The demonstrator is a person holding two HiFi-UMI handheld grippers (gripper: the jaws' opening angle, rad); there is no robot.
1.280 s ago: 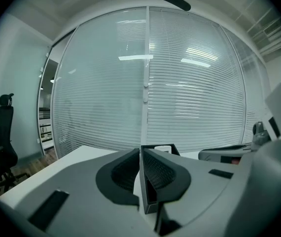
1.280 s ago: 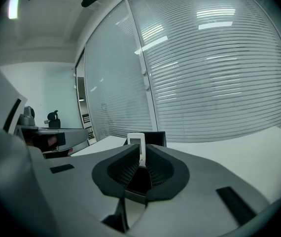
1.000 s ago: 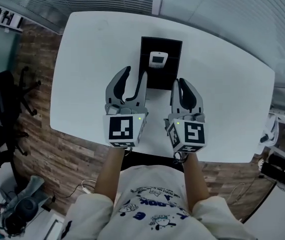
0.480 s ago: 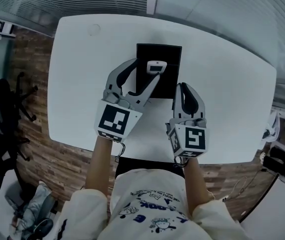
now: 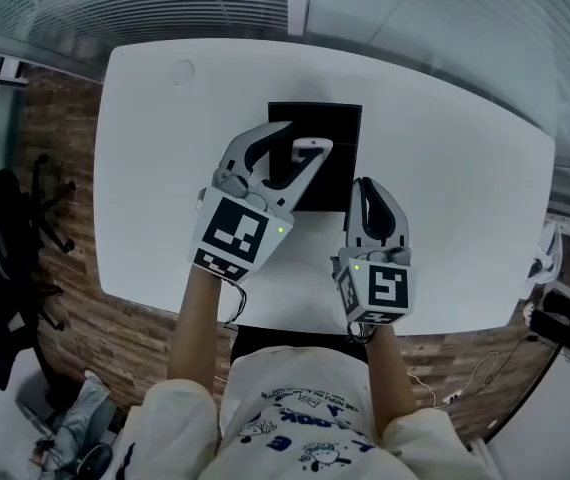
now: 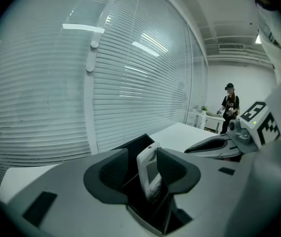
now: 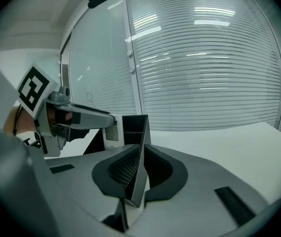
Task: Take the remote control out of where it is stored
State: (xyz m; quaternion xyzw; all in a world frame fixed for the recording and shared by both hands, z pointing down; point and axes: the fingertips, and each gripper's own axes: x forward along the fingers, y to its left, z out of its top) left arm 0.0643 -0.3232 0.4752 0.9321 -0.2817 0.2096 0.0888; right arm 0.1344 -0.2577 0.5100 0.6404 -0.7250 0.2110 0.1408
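In the box (image 5: 341, 136) on the surface (image 5: 455, 168), remote (image 5: 312, 149) between just-closing jaws of left gripper (image 6: 141, 154), not yet clamped. Right gripper (image 7: 139, 154) pinching box wall; remote's print unreadable.

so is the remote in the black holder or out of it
In. The remote stands upright with its lower end down inside the black holder, and only its upper part shows above the rim.
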